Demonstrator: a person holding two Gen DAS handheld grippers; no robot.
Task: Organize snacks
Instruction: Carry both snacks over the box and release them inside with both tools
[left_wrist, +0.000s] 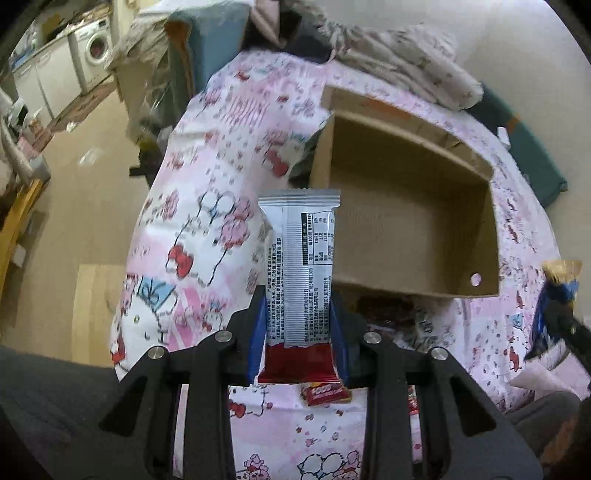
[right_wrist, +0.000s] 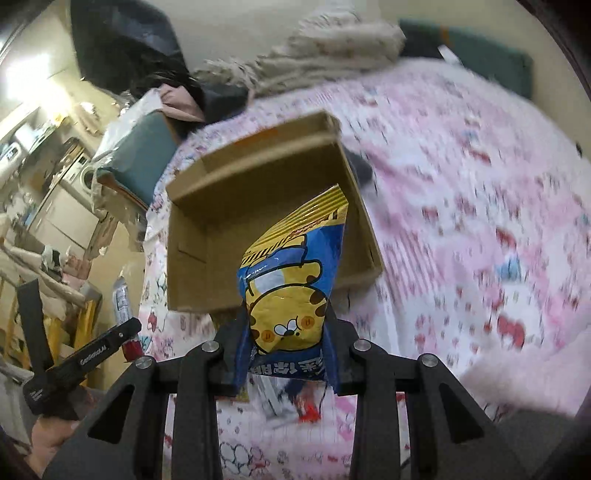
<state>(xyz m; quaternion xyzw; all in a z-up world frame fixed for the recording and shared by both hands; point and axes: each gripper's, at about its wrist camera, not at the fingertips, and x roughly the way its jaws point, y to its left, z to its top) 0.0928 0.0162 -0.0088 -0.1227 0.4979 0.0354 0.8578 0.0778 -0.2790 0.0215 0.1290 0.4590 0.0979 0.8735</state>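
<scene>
Left gripper (left_wrist: 298, 325): the blue-padded fingers (left_wrist: 258, 332) are closed on a silver snack bar (left_wrist: 301, 258), holding it upright by its red lower end with the printed back seam facing the camera. Below the fingers, a small red wrapped candy (left_wrist: 325, 393) lies on the pink cartoon-print bedsheet (left_wrist: 207, 184). Dark red snack packets (left_wrist: 388, 310) lie on the sheet just in front of the near wall of the cardboard box (left_wrist: 413, 221). The bar's upper part appears in line with the box's left wall.

Right gripper (right_wrist: 286, 339): the fingers (right_wrist: 236, 354) are clamped on a blue-and-yellow snack bag (right_wrist: 291, 280), printed with a cartoon bear, gripped near its lower end. The bag's striped top edge overlaps the open box (right_wrist: 229, 221) in this view. The box interior shows bare cardboard. Beyond the box, rumpled bedding (right_wrist: 332, 48) is piled at the far end of the bed. Motion blur obscures the sheet at right.
</scene>
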